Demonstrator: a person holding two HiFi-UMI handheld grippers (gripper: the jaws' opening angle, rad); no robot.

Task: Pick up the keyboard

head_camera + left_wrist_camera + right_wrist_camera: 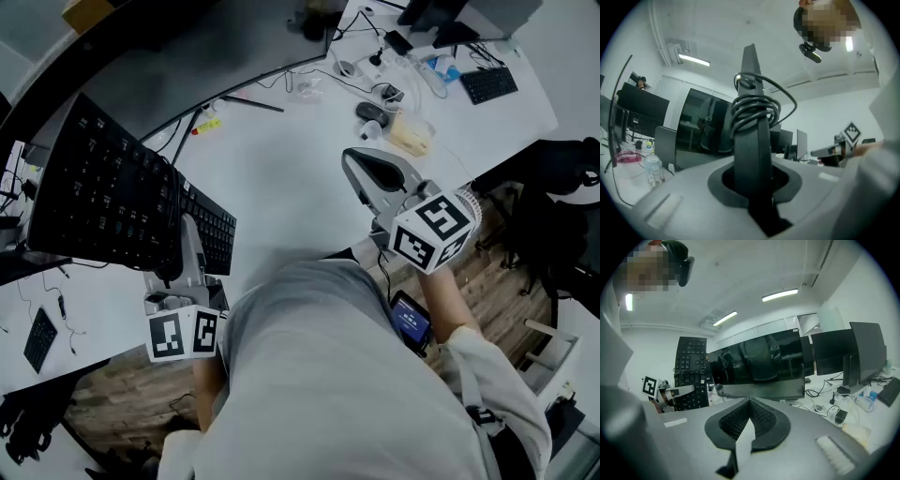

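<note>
**Head view:** The left gripper [178, 265] has its fingers clamped on the black keyboard [103, 192], which is held tilted above the white table [281, 187]. The right gripper [362, 165] is well right of the keyboard.

**Left gripper view:** The fingers grip the keyboard [758, 145] edge-on. A coiled cable [754, 110] wraps the keyboard just beyond the fingertips.

**Right gripper view:** The right gripper [749, 412] has its fingers pressed together, holding nothing. The keyboard [690, 357] stands upright, far left of them.

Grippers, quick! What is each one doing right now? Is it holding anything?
Left gripper: jaws closed on the keyboard.
Right gripper: jaws closed, holding nothing.
</note>
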